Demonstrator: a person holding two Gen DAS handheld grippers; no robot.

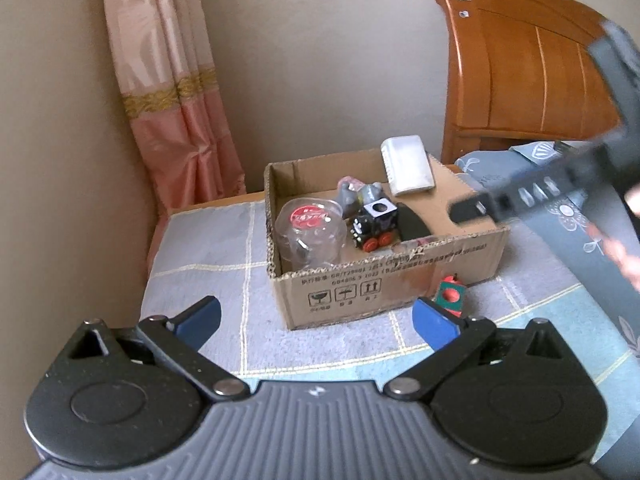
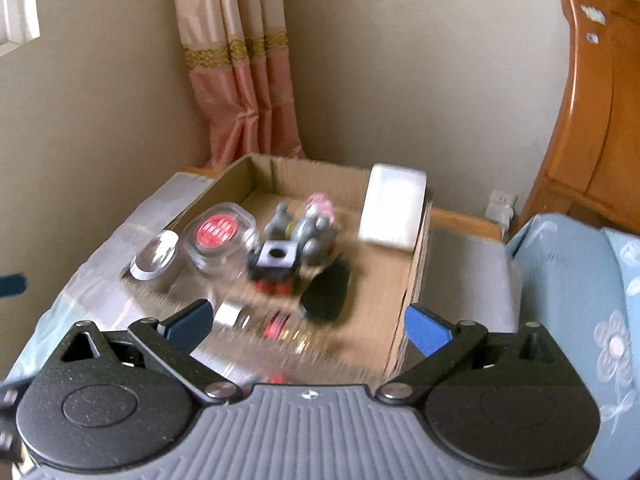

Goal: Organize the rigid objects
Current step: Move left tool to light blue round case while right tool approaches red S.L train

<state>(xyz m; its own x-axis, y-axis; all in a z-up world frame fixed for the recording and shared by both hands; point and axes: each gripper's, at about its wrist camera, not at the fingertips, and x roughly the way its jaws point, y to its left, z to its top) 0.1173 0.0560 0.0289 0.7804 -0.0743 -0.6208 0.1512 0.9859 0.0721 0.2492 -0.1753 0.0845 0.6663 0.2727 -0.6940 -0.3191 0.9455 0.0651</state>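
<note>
A cardboard box (image 1: 352, 296) stands on a checked cloth. In it are a clear jar with a red label (image 1: 310, 236), a black toy train with red wheels (image 1: 374, 226), a grey toy figure (image 1: 360, 194), a black object (image 1: 412, 222) and a white packet (image 1: 407, 166) leaning on its far rim. A red and green toy block (image 1: 451, 296) stands outside, at the box's front right corner. My left gripper (image 1: 318, 318) is open and empty, in front of the box. My right gripper (image 2: 306, 320) is open and empty above the box (image 2: 414, 280); it shows blurred in the left wrist view (image 1: 516, 200).
A pink curtain (image 1: 180, 120) hangs behind the table at the left. A wooden headboard (image 1: 520, 72) and a blue floral pillow (image 2: 580, 300) are at the right. A wall plug (image 2: 500, 206) sits behind the table. The table's left edge (image 1: 154, 252) is near the wall.
</note>
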